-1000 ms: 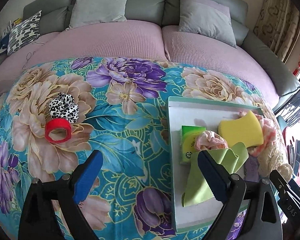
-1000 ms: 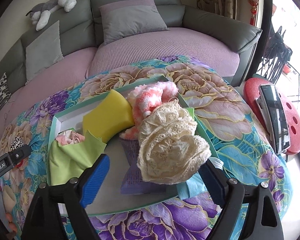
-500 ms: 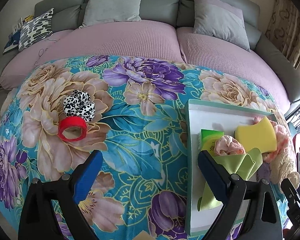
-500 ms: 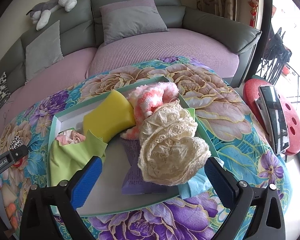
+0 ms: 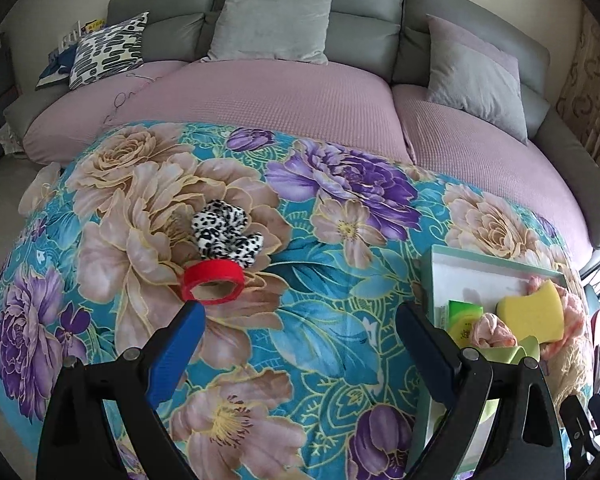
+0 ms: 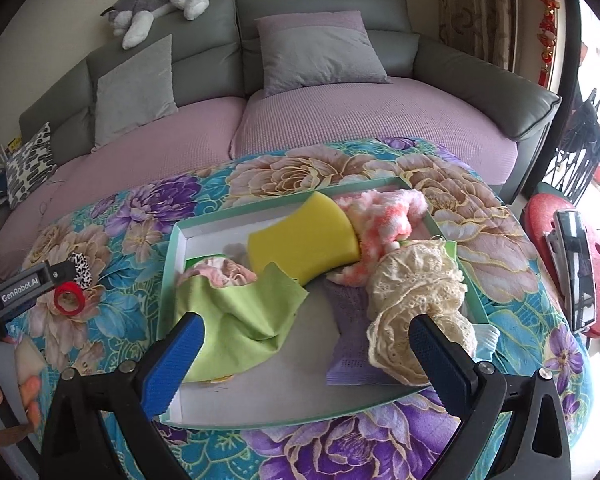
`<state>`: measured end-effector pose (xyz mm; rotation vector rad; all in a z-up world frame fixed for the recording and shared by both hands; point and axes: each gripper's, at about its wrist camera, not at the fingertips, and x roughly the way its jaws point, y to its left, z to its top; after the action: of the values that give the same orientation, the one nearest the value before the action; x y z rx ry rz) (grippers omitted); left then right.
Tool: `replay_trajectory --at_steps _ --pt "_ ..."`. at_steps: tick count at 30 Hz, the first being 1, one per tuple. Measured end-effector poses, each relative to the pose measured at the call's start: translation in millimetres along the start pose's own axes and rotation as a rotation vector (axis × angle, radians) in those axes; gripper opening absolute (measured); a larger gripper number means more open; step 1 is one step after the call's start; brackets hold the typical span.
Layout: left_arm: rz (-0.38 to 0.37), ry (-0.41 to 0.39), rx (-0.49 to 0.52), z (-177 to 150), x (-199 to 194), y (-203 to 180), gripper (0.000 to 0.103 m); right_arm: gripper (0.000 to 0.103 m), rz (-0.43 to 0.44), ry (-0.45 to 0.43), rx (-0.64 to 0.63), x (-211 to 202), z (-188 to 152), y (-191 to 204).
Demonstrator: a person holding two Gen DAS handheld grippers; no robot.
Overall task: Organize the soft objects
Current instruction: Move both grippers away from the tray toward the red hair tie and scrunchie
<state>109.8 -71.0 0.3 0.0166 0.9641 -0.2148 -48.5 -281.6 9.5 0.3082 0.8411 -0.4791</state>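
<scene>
Firstly, left wrist view. Left gripper (image 5: 298, 338): jaws spread wide, nothing between them. Just ahead of its left finger, a red tape roll (image 5: 214, 286) touching a leopard-print scrunchie (image 5: 226, 234) beyond it. Right of the right finger, a green-rimmed tray (image 5: 430, 276) with a yellow sponge (image 5: 530, 314). Surface: floral blanket (image 5: 320, 320); behind, a grey sofa (image 5: 364, 28) with pillows.

Right wrist view. Right gripper (image 6: 306, 344): jaws fully spread, empty. Between and ahead, the tray (image 6: 172, 248) holds a green cloth (image 6: 240, 312), the sponge (image 6: 304, 244), a pink fluffy piece (image 6: 384, 212), a purple cloth (image 6: 348, 344) and a cream lace piece (image 6: 416, 292) beside the right finger. Far left: scrunchie (image 6: 82, 274), tape (image 6: 69, 299).
</scene>
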Motion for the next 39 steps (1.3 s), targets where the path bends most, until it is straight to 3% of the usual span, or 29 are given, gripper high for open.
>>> replay_trajectory --at_steps 17,33,39 --pt "0.105 -0.034 -0.206 15.4 -7.0 99.0 0.096 0.103 0.079 0.013 -0.123 3.6 3.3 81.2" --pt "0.050 -0.057 -0.321 27.4 2.3 150.6 0.096 0.103 0.142 0.004 -0.246 33.8 26.6 169.6" --pt "0.030 -0.014 -0.374 26.3 16.6 169.2 0.096 0.103 0.158 0.026 -0.253 58.9 36.7 191.8"
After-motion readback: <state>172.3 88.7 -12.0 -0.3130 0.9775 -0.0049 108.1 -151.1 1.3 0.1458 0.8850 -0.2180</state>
